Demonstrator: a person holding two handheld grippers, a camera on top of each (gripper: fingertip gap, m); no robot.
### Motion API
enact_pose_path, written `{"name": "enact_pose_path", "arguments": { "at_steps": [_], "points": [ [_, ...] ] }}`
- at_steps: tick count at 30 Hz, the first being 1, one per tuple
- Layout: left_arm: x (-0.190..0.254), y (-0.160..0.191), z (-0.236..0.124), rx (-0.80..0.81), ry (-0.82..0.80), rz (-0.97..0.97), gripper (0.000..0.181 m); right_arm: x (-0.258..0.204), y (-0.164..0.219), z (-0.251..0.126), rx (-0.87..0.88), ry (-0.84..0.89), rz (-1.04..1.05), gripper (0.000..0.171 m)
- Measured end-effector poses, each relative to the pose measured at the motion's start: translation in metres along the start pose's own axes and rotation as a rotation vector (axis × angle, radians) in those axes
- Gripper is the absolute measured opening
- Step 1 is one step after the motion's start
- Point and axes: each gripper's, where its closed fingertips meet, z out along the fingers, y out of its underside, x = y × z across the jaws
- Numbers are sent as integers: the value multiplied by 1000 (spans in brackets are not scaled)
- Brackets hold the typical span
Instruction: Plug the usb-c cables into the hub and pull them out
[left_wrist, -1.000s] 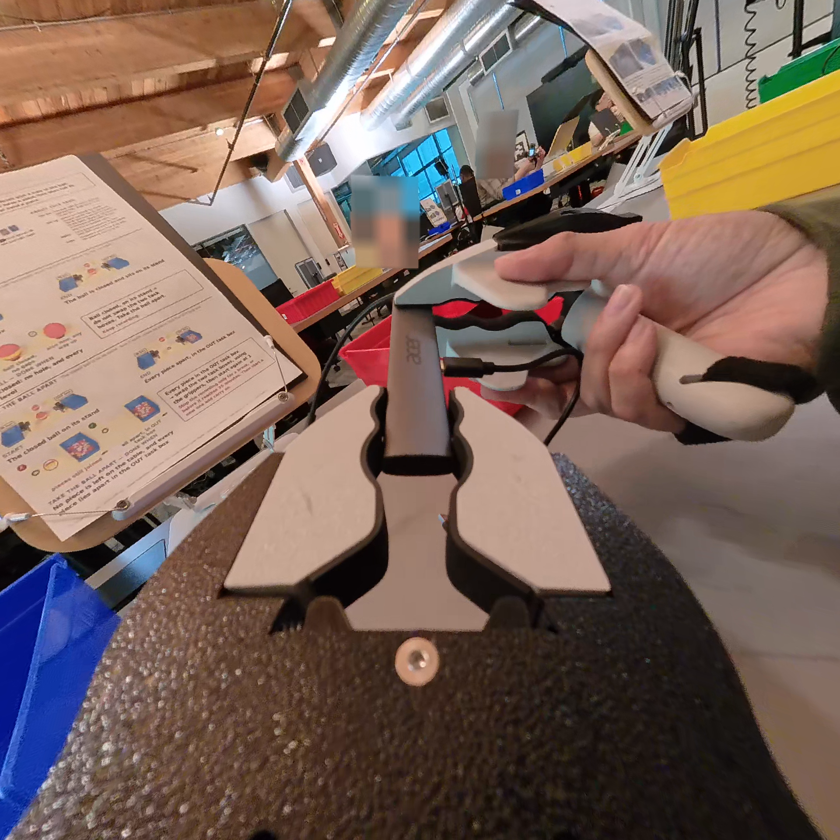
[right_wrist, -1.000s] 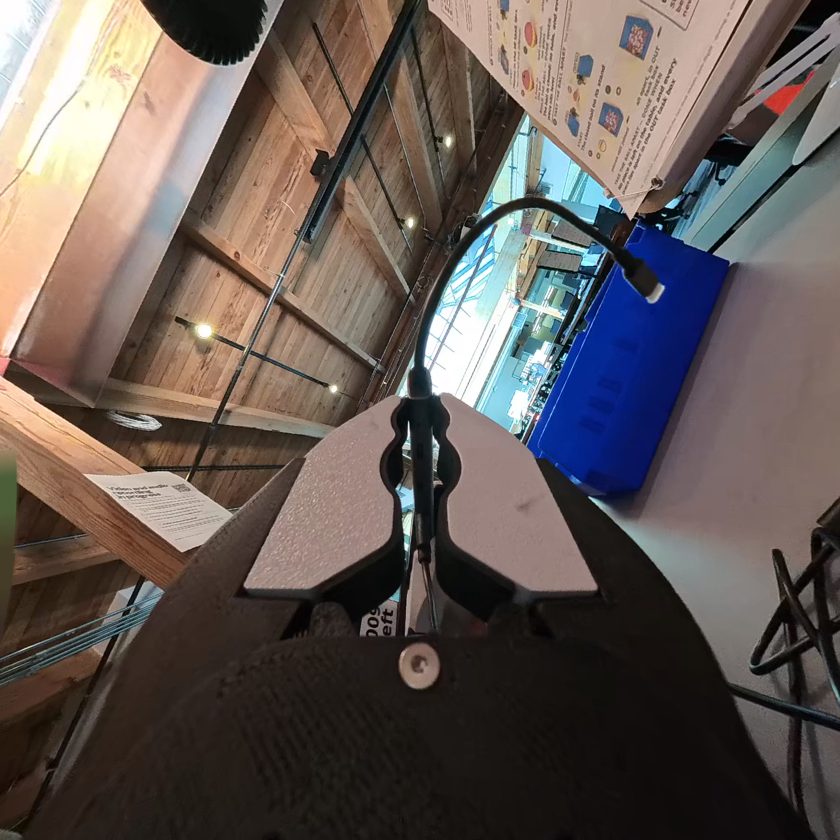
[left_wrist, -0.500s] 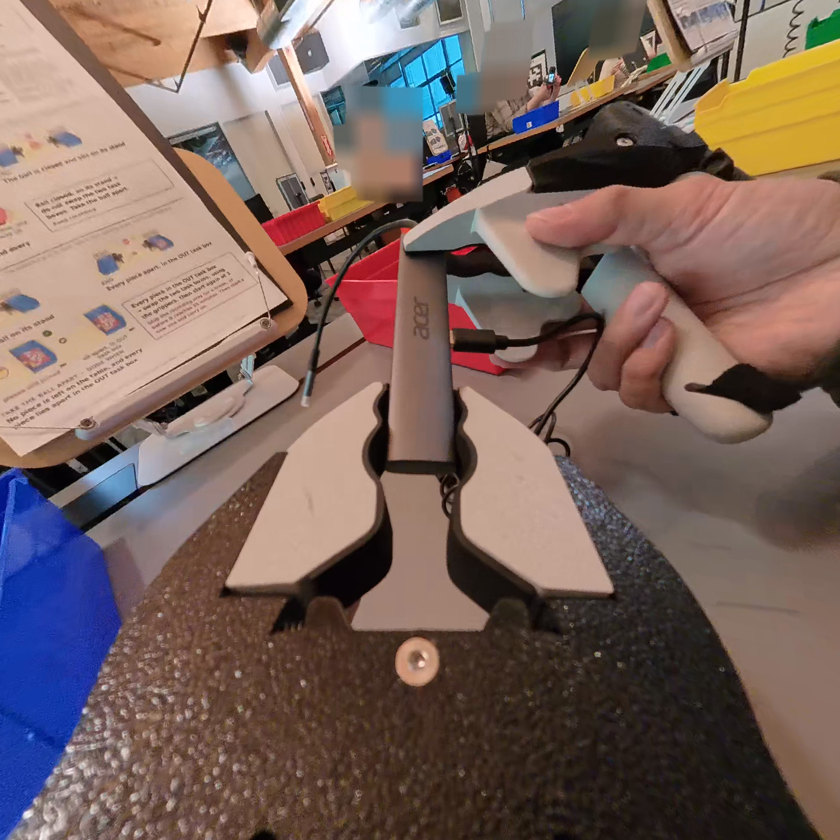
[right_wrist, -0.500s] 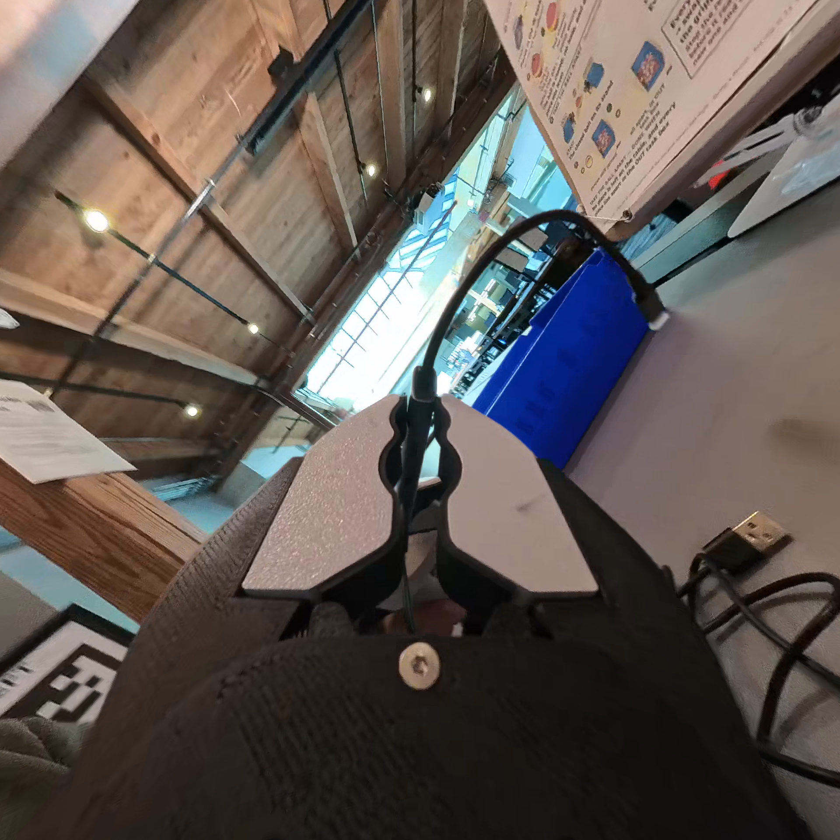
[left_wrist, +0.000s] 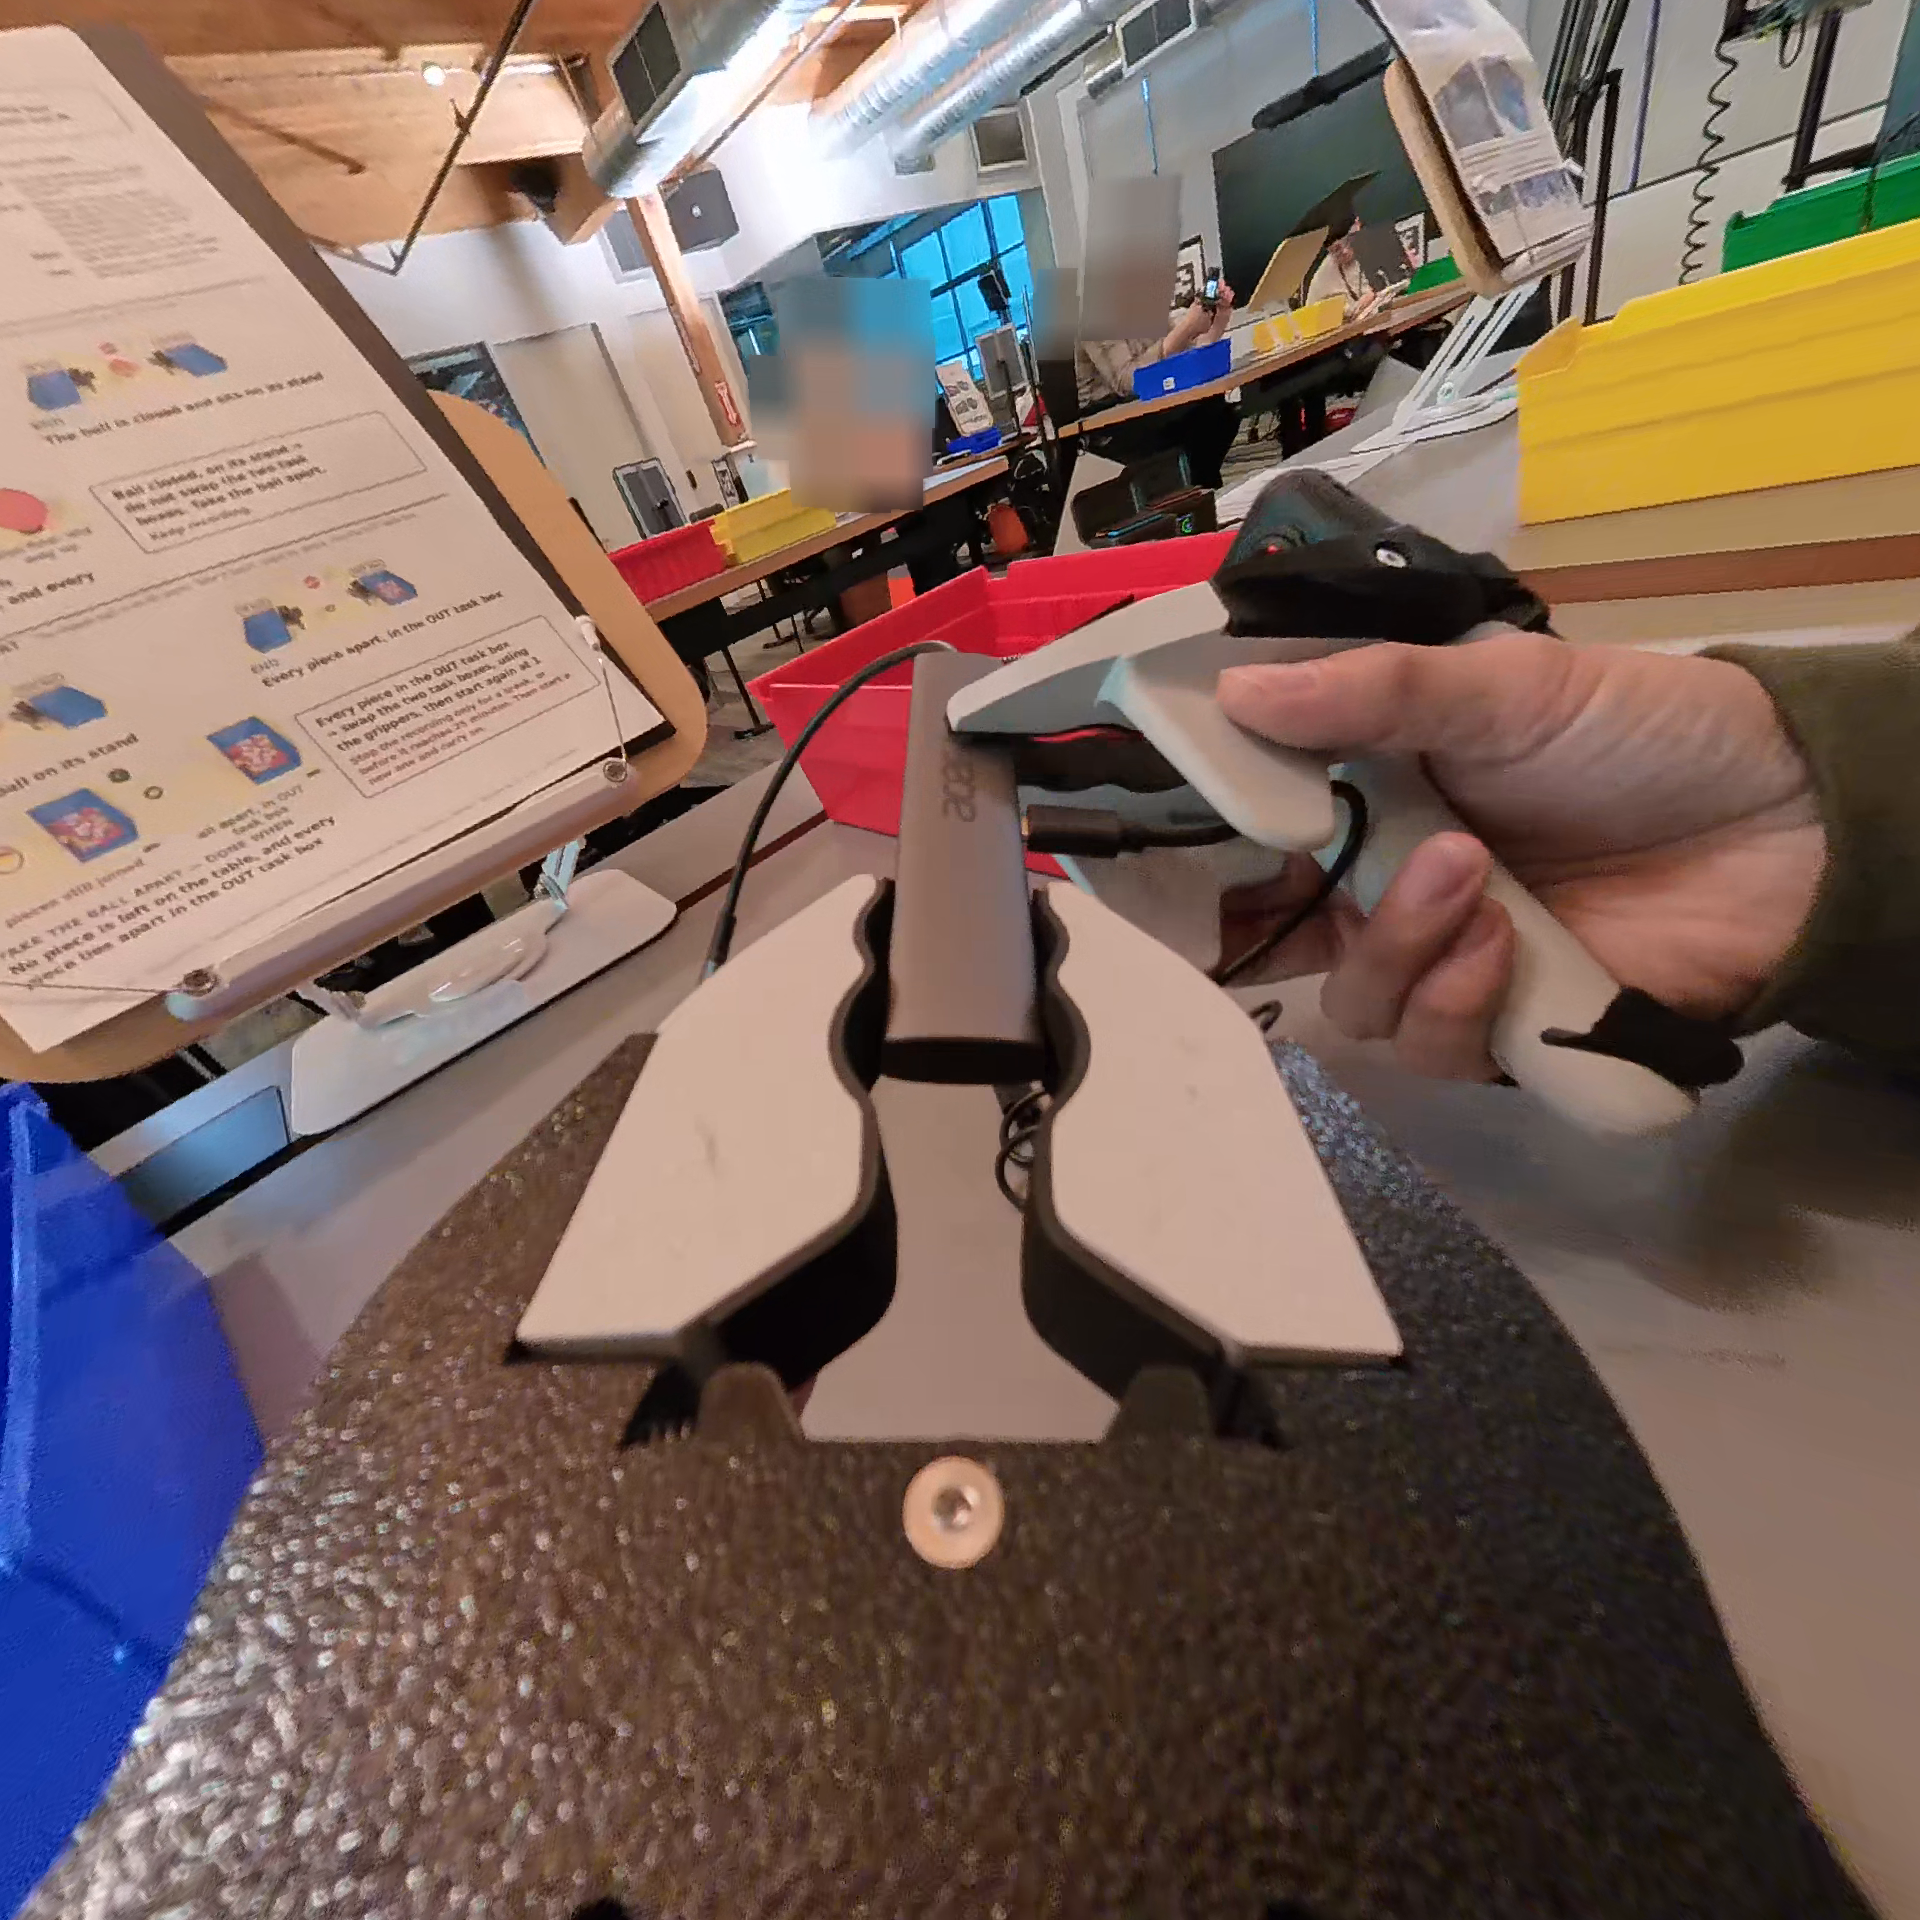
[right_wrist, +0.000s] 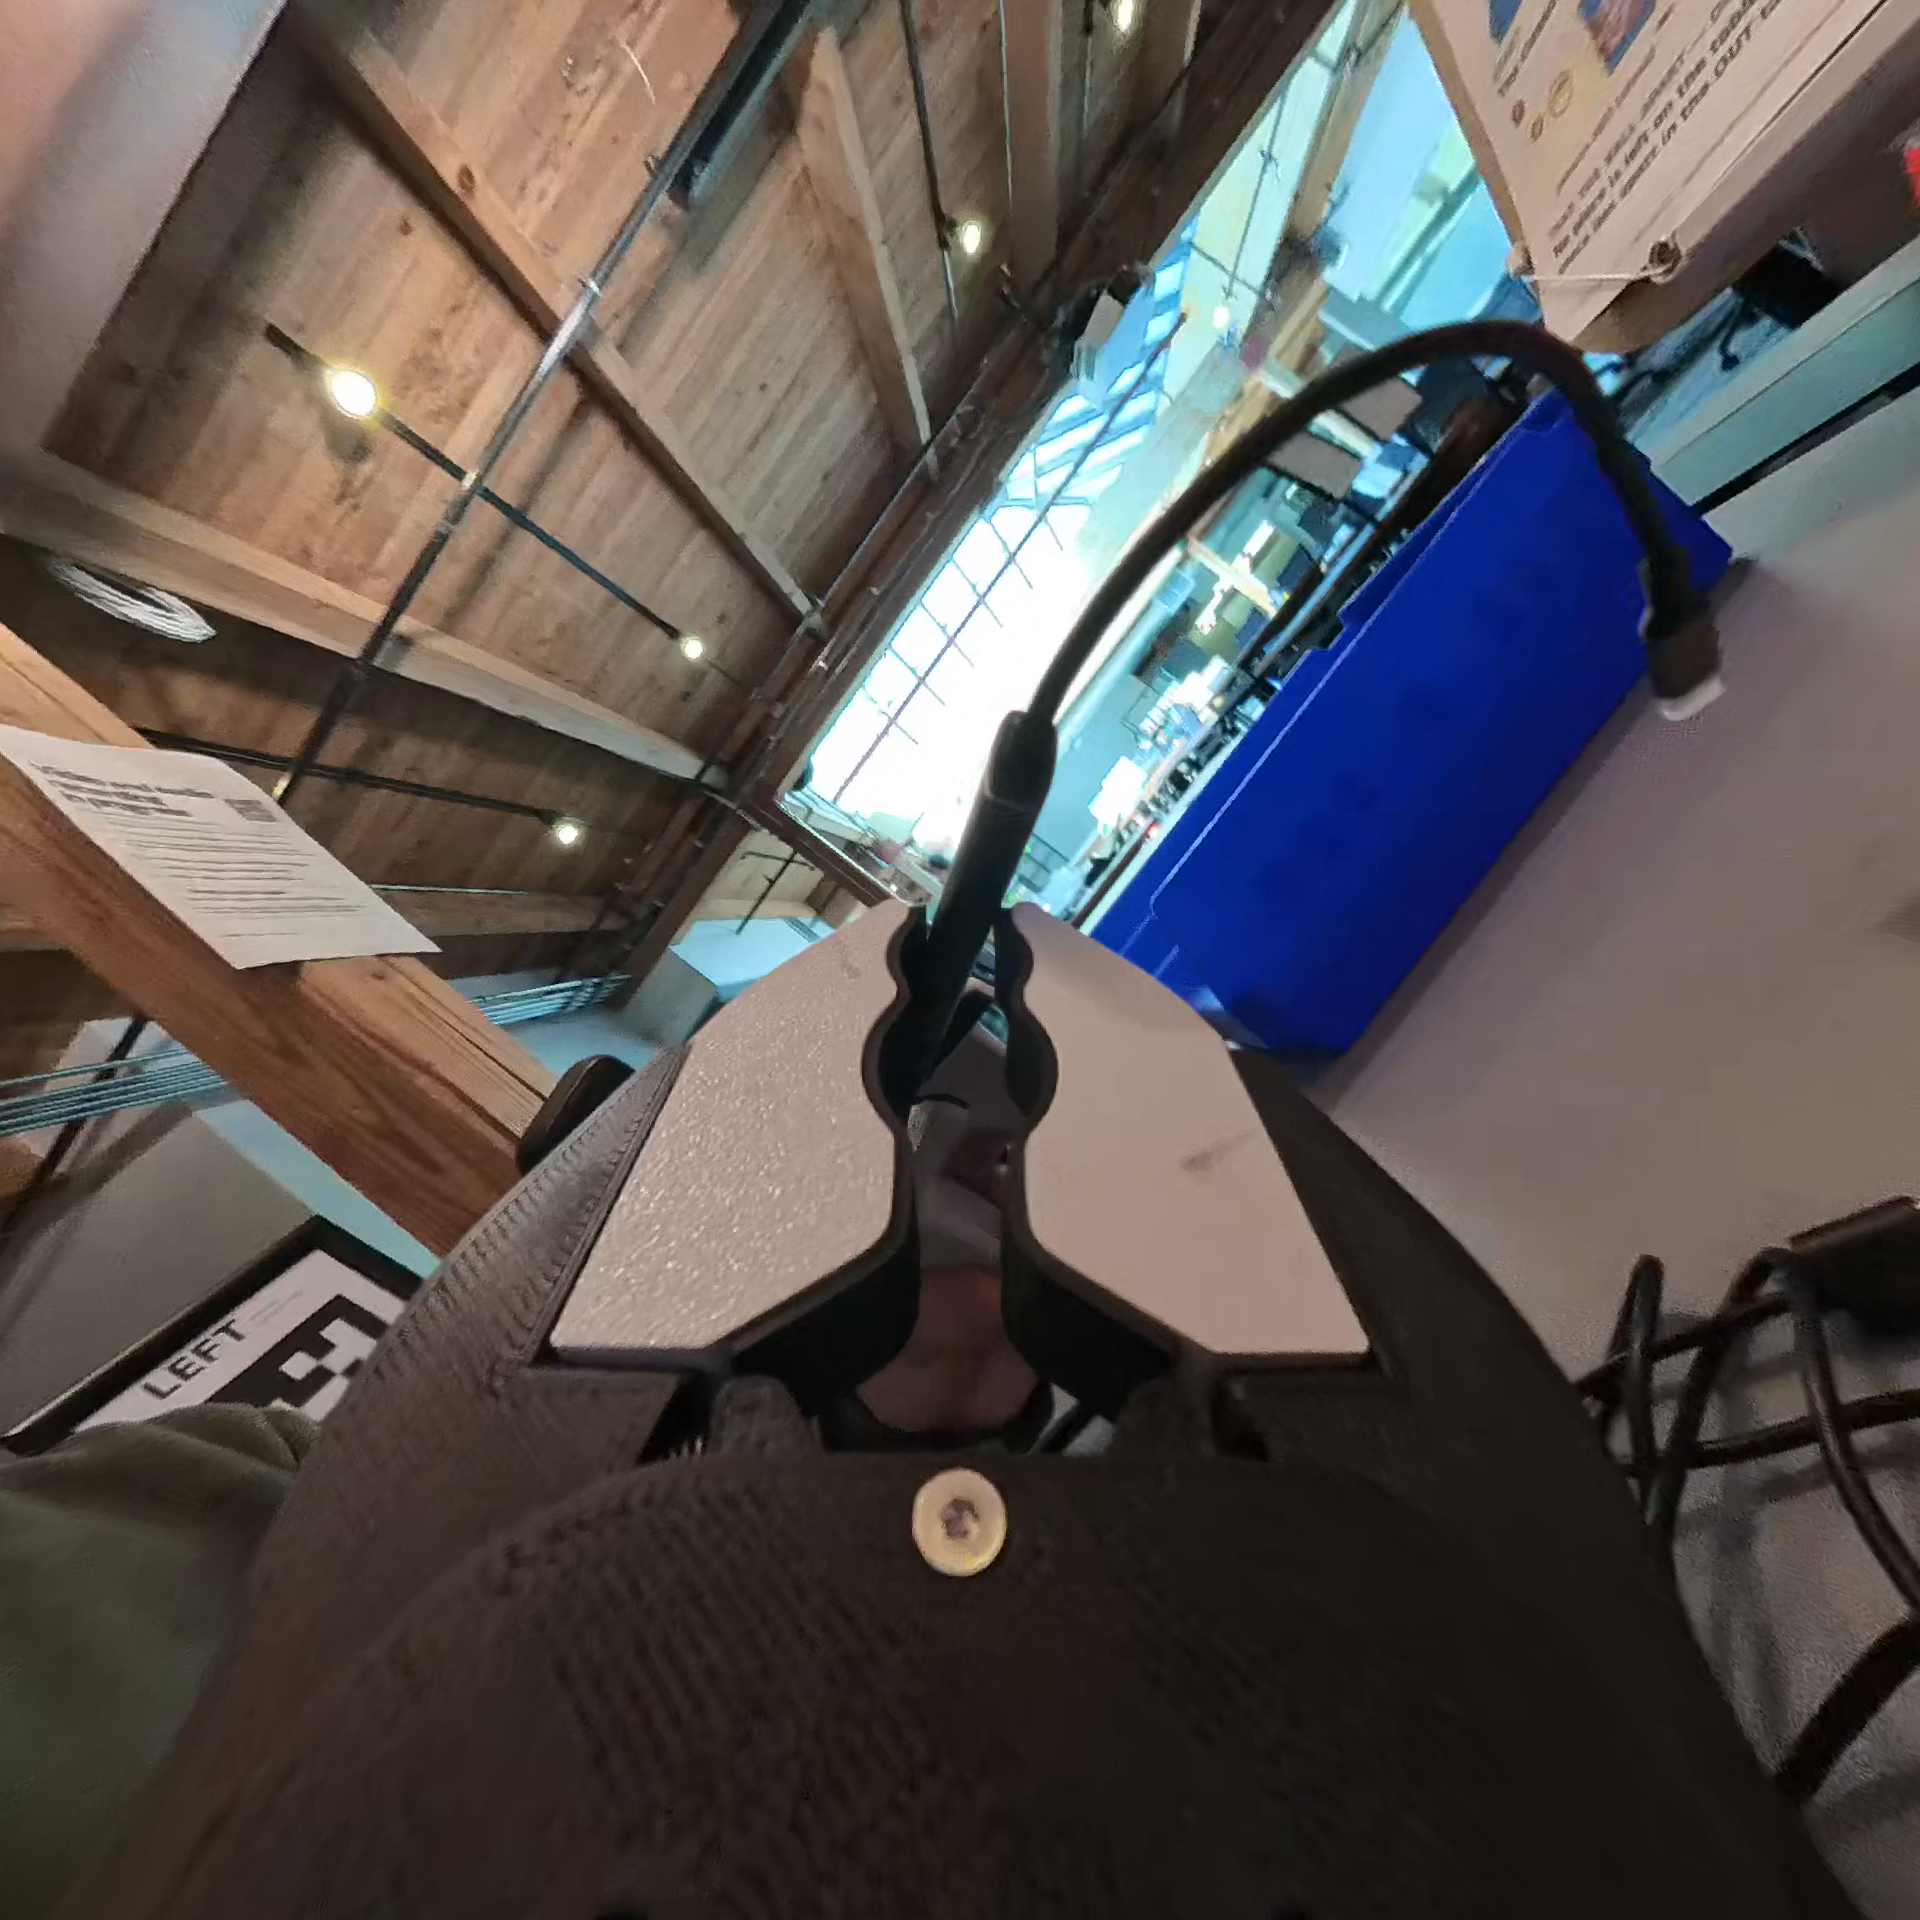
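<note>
My left gripper (left_wrist: 956, 889) is shut on the near end of a grey bar-shaped hub (left_wrist: 951, 821) and holds it above the table. A black usb-c plug (left_wrist: 1070, 829) sits in the hub's right side. My right gripper (left_wrist: 1039, 769), held by a hand, reaches in from the right with its fingers above and below that plug. In the right wrist view, my right gripper (right_wrist: 956, 925) has its jaws a little apart. The hub's dark edge (right_wrist: 971, 883) leans across the gap and no plug shows in it. The hub's own tail cable (right_wrist: 1299, 416) arcs to a loose connector (right_wrist: 1683, 665).
A blue bin (left_wrist: 83, 1455) stands at the left, also in the right wrist view (right_wrist: 1403, 779). An instruction board on a stand (left_wrist: 260, 623) is behind it. A red bin (left_wrist: 862, 707) and a yellow bin (left_wrist: 1714, 416) lie beyond. Loose black cables (right_wrist: 1766, 1403) lie on the grey table (left_wrist: 1662, 1351).
Both grippers and the hub have tilted down towards the table. My right gripper's jaws have widened a little, and the thin cable no longer shows between them.
</note>
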Motion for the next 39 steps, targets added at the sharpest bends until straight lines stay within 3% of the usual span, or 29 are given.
{"name": "enact_pose_path", "arguments": {
  "at_steps": [12, 25, 27, 33, 36, 39],
  "points": [
    [0, -17, -15, 129, 49, 25, 25, -10, 10, 5, -25, -60, 175, 10],
    [-3, -9, -10, 34, -63, 109, 25, -1, 9, 2, -52, 0, 91, 13],
    [-9, -9, -11, 31, -91, 84, 25, 1, 9, 1, -70, 28, 2, 15],
    [-35, -2, -18, 31, -150, -52, 25, 8, 16, 3, -177, 194, -424, 57],
    [-40, 3, -19, 27, -177, -92, 25, 6, 25, 9, -231, 285, -745, 61],
    [-41, 3, -18, 25, -197, -116, 25, 4, 22, 11, -184, 388, -989, 48]
  ]
}}
